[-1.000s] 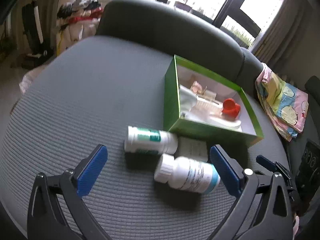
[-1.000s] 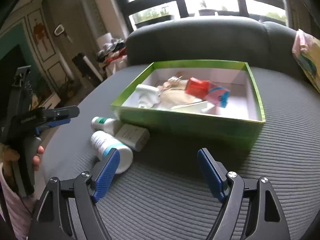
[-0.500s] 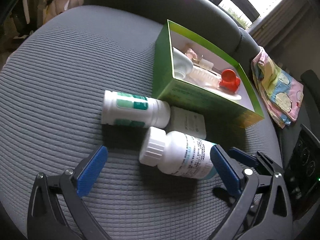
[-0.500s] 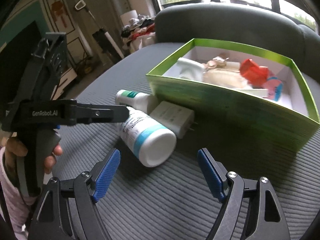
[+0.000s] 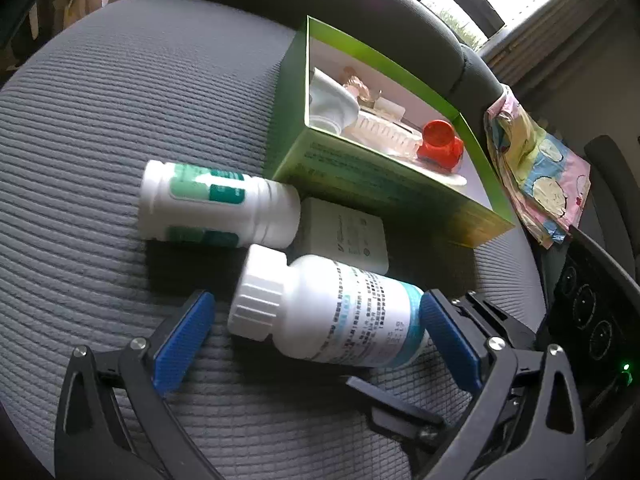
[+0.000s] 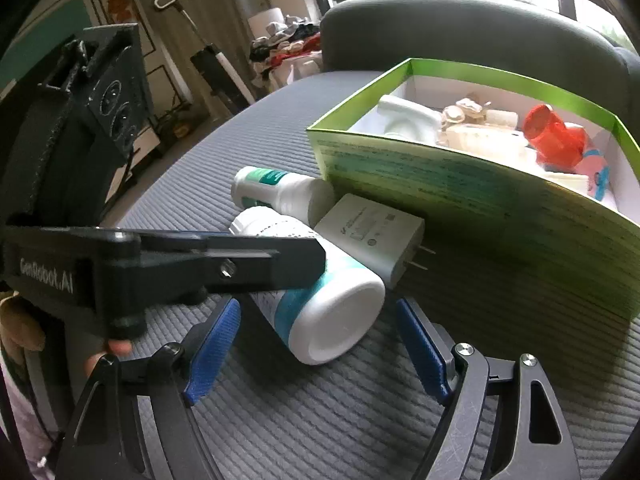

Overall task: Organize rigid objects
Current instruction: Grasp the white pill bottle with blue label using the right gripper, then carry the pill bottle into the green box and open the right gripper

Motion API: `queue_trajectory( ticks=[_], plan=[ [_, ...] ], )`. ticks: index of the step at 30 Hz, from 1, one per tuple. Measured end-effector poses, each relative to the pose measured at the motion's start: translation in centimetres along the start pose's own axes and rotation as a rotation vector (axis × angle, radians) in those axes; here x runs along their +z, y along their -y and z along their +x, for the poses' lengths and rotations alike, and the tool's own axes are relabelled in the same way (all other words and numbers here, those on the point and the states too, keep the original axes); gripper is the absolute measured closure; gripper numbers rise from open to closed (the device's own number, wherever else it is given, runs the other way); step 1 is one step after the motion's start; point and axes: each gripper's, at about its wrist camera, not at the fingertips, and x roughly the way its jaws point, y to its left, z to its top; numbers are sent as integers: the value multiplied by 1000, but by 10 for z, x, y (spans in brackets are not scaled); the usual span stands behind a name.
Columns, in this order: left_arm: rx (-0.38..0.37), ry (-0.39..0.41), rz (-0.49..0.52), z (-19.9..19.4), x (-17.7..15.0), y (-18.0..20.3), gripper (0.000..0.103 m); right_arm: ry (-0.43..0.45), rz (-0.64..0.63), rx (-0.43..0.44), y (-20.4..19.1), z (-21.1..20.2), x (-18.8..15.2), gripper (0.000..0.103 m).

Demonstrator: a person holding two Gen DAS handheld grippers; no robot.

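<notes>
Both tongs (image 5: 316,344) (image 6: 316,354) open round blue-band bottle (image 5: 340,316), box edge (image 5: 384,184) nr.

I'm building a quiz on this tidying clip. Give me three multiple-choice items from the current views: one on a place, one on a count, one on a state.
1. Where does the white charger lie?
A. Inside the box
B. On the cushion, against the green box
C. On the floor

2. How many pill bottles lie outside the box?
A. One
B. Two
C. Four

3. How does the left gripper stand?
A. Open, straddling the blue-banded bottle
C. Shut on the charger
B. Shut and empty

Key: 1 B, it lies at the box's outer wall; 2 B, the blue-banded bottle and the green-labelled bottle; 3 A, a gap shows between the pads and the bottle.
</notes>
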Motion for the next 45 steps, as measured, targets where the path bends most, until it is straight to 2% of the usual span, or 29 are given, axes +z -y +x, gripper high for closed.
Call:
queue_trajectory(
  ticks=[4,9,14,21,28,38,45],
  plan=[
    [-16,-1,-11,0,0,-3,4,3,1,22,-1,1,0,22],
    [-26,3,-18,-2,-1,-5,6,4,21,10,3,1,0,31],
    [-9,23,12,-8,-3,0,6,21,14,6,0,-3,0,32],
    [-13,76,67,-23,-4,15,6,78,0,5,-4,-27,3,32],
    [-42,131,116,-30,0,39,6,147,-31,-39,-4,-53,8,32],
    [-68,205,207,-20,34,87,11,228,-6,-93,24,-89,29,32],
    [-99,224,228,-6,55,109,11,265,19,-122,46,-104,41,32]
  ],
)
